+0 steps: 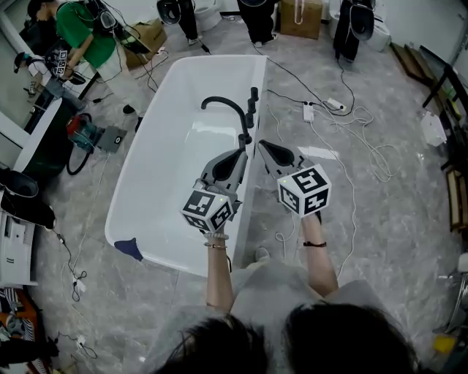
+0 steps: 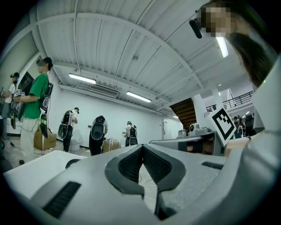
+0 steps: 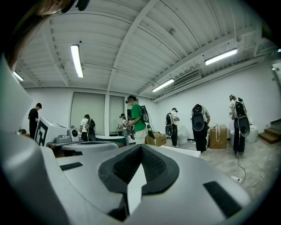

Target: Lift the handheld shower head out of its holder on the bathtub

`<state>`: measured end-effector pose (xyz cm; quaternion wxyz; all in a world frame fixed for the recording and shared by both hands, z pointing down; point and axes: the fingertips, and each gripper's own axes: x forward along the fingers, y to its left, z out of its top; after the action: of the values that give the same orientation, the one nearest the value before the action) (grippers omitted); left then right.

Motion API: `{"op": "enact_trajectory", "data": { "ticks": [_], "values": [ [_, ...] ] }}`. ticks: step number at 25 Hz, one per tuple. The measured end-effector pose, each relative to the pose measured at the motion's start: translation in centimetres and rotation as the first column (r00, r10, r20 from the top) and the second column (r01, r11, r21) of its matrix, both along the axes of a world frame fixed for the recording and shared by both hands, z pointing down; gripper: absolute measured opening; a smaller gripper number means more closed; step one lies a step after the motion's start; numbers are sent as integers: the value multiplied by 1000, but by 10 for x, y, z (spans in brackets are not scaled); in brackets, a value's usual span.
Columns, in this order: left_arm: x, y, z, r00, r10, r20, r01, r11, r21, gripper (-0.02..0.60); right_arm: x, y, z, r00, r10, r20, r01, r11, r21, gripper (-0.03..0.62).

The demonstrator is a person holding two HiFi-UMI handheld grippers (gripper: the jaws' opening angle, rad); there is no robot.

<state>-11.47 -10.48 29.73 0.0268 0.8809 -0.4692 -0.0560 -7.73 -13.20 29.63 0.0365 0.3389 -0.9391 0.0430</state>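
In the head view a white bathtub (image 1: 146, 212) lies on the grey floor. Black fittings stand on its right rim: a curved spout (image 1: 223, 104) and, beside it, the upright handheld shower head (image 1: 253, 98) in its holder. My left gripper (image 1: 243, 150) is over the tub's right rim, a short way in front of the fittings. My right gripper (image 1: 261, 144) is beside it, just outside the rim. Both point towards the fittings and touch nothing. The left gripper view shows the left gripper (image 2: 142, 147) shut and empty; the right gripper view shows the right gripper (image 3: 140, 147) the same.
White cables and a power strip (image 1: 308, 111) trail over the floor to the right of the tub. A red tool (image 1: 80, 130) lies to its left. A person in green (image 1: 88, 33) and others stand at the back, near a cardboard box (image 1: 301, 16).
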Motion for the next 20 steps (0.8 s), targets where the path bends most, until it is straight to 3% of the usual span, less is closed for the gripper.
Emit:
{"op": "enact_trajectory", "data": {
  "ticks": [5,12,20],
  "values": [
    [3,-14,10,999,0,38,0,1000,-12,6,4,-24,9,1000,14,16,-14,1000,-15,0],
    [3,-36,10,997,-54,60,55,998,-16,6,-3,-48,7,998,-59,32,59,998,-10,0],
    [-8,-64,15,977,-209,51,211,977,-40,6,-11,-80,11,979,-204,10,204,979,-20,0]
  ]
}}
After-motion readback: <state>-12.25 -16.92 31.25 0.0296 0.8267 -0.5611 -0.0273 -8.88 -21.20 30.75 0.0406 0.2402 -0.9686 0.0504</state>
